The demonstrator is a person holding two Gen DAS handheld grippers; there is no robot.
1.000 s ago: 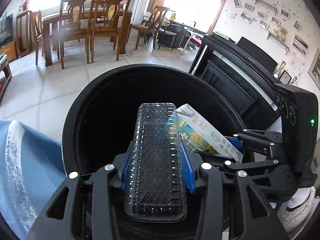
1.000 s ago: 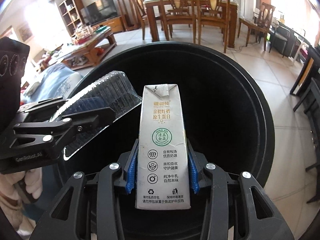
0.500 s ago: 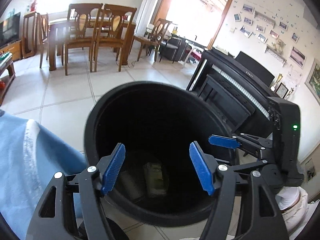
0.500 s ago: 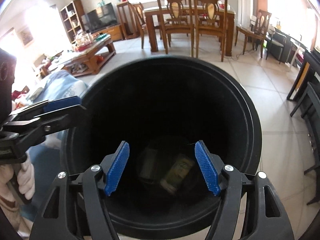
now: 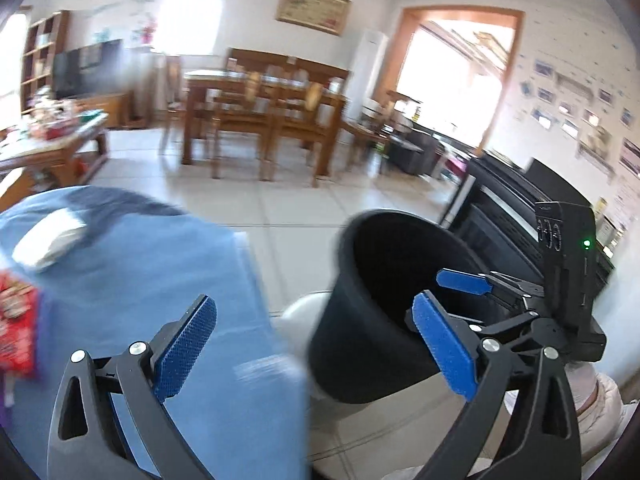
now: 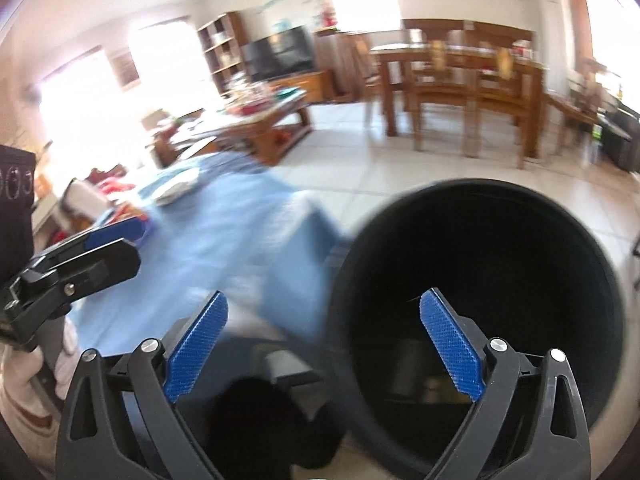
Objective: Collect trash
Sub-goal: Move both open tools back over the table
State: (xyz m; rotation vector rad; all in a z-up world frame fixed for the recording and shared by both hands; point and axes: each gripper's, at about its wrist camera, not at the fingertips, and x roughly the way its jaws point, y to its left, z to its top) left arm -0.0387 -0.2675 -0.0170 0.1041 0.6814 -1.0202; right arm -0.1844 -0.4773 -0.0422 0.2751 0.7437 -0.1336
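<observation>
The left gripper (image 5: pixel 316 344) has its blue fingers (image 5: pixel 182 350) spread wide, nothing between them; they have just been opening. Beneath it lies the bench (image 5: pixel 160 280) under a blue cloth. The right gripper (image 6: pixel 324 348) is likewise splayed and empty, its fingers (image 6: pixel 450 346) also having just been opening, the one at 4 o'clock hanging over the mouth of the black bin (image 6: pixel 480 208). Deep in the bin, at about 5 o'clock in the right wrist view, dim shapes of dropped trash (image 6: pixel 416 376) lie on the bottom, too dark to make out. On the bench at 9 o'clock in the left view sits a red packet (image 5: pixel 16 332), and beyond it a white crumpled piece (image 5: pixel 48 240). Farther off stand a wooden dining table (image 5: pixel 264 96) and chairs on the tiled floor
</observation>
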